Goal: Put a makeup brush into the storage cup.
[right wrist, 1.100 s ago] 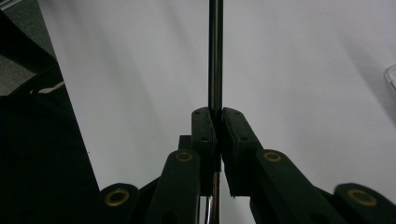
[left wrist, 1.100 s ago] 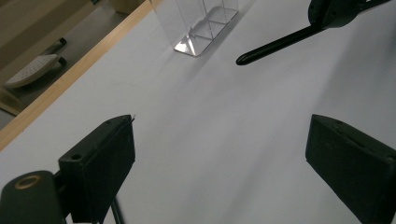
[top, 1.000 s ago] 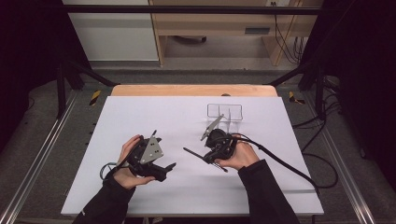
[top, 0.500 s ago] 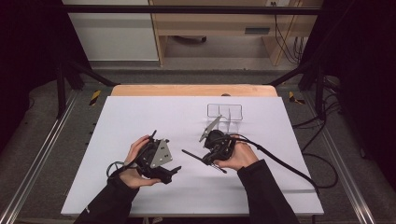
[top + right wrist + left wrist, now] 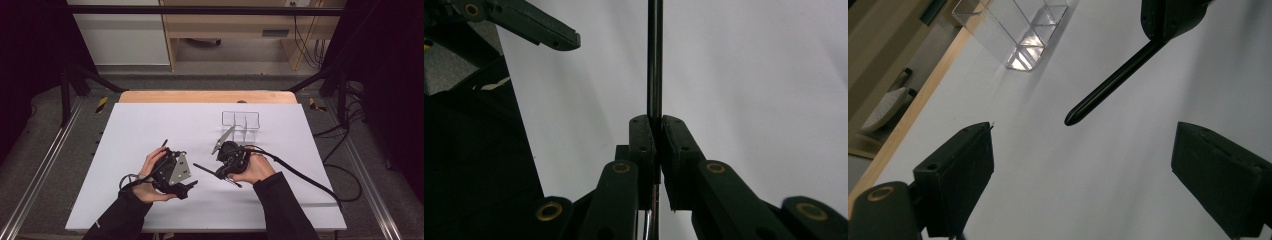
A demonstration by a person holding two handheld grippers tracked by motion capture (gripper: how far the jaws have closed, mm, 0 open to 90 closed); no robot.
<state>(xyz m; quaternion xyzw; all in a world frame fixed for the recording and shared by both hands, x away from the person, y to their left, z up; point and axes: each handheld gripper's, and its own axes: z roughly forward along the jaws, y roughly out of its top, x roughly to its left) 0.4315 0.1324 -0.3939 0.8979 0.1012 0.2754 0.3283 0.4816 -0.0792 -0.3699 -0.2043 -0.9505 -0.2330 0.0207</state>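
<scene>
My right gripper [image 5: 220,173] is shut on a thin black rod [image 5: 202,168] just right of the table's middle. The rod's free end points left, toward my left gripper [image 5: 181,168]. In the right gripper view the jaws [image 5: 656,122] pinch the rod [image 5: 654,55], which runs straight up the picture. My left gripper [image 5: 1085,136] is open wide with nothing between its jaws. Its view shows the rod's rounded tip [image 5: 1071,119] just beyond the jaws, hovering over the white tabletop [image 5: 1058,190].
A clear plastic compartment box [image 5: 241,120] stands on the white table [image 5: 150,125] just behind the right gripper, and is also in the left gripper view [image 5: 1018,35]. A cable [image 5: 300,175] trails off to the right. Metal frame rails line both sides.
The left gripper has moved right and slightly nearer, closing on the rod's tip. The right gripper has kept its hold and barely shifted.
</scene>
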